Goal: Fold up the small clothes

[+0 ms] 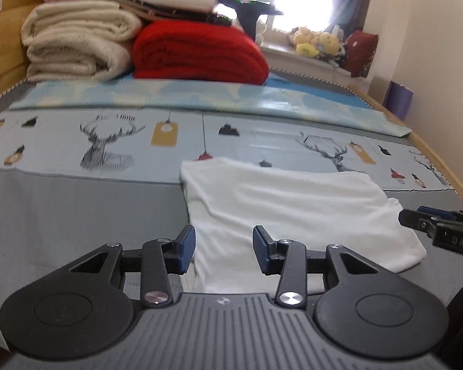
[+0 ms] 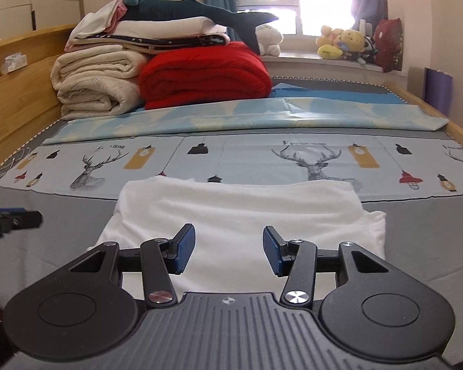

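Both grippers' jaws stand apart w/ nothing between: left gripper [image 1: 224, 249] over the white garment's [image 1: 293, 212] left edge, right gripper [image 2: 228, 250] over its middle. Garment lies folded on the grey bed [image 2: 423, 231] nr the front. Farther back: deer-print sheet [image 2: 247, 157], then red blanket [image 2: 205, 74] & cream blankets [image 2: 95, 83].

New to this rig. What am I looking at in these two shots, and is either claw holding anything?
No robot arm here: a person carries a handheld two-finger claw in each hand, with a fisheye camera on each looking along the fingers. One picture is from the left claw, the other from the right claw; each also catches the other at its edge. Both hover over a white garment lying partly folded on the bed. Both claws stand open, blue pads apart, holding nothing. Farther back lie a red blanket and cream blankets, with plush toys on the windowsill.
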`<state>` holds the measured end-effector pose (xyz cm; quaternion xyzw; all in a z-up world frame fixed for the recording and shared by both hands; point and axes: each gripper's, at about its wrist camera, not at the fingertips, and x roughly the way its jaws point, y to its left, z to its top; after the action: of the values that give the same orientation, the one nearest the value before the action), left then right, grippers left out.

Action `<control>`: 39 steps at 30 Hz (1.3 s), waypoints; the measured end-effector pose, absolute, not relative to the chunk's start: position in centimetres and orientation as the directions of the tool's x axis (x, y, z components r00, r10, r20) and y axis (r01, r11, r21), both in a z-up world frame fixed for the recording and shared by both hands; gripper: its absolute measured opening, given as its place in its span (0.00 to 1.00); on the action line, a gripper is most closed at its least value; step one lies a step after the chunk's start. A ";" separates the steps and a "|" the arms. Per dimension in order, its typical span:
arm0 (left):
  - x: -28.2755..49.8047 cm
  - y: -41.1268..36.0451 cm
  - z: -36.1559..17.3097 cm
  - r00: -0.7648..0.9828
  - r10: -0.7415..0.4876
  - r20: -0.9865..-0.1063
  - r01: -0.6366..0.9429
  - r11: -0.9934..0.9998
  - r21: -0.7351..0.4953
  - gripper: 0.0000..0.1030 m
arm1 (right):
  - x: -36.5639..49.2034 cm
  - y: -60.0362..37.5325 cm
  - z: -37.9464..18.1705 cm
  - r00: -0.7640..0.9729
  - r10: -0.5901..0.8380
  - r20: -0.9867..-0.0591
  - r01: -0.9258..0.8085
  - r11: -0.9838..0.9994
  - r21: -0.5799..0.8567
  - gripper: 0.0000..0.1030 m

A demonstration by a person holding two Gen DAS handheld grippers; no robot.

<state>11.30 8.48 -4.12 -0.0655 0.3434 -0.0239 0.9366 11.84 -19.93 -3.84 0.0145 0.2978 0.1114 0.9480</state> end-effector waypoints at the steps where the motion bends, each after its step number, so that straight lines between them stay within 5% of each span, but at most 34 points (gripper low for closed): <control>1: 11.5 8.8 -4.3 0.758 -0.097 -0.645 -0.006 0.988 -0.156 0.45 | 11.9 -19.6 -3.9 0.797 0.222 -0.562 -0.212 0.974 0.084 0.49; 13: 13.4 11.5 -5.1 0.732 -0.133 -0.668 -0.045 0.969 -0.242 0.42 | 12.6 -15.9 -5.8 0.768 0.253 -0.588 -0.322 0.947 -0.013 0.49; 16: 14.0 12.2 -4.0 0.741 -0.173 -0.649 0.054 0.978 -0.199 0.25 | 12.6 -14.8 -6.1 0.762 0.265 -0.590 -0.347 0.937 -0.027 0.49; 20: 14.6 14.2 -2.6 0.762 -0.239 -0.602 0.166 0.970 -0.176 0.25 | 12.7 -13.4 -6.5 0.753 0.289 -0.591 -0.380 0.925 -0.032 0.46; 24: 15.4 16.0 -4.1 0.741 -0.235 -0.629 0.060 0.956 -0.287 0.25 | 12.5 -11.6 -7.3 0.725 0.317 -0.612 -0.436 0.899 -0.052 0.46; 39: 18.3 17.3 -6.3 0.685 -0.166 -0.710 -0.024 0.968 -0.250 0.25 | 11.8 -1.6 -11.7 0.612 0.369 -0.699 -0.671 0.711 -0.212 0.47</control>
<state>18.34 17.26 -6.26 -0.1202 0.3951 -0.0392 0.9099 11.80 -1.56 -11.69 -0.2337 0.3222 0.2999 0.8670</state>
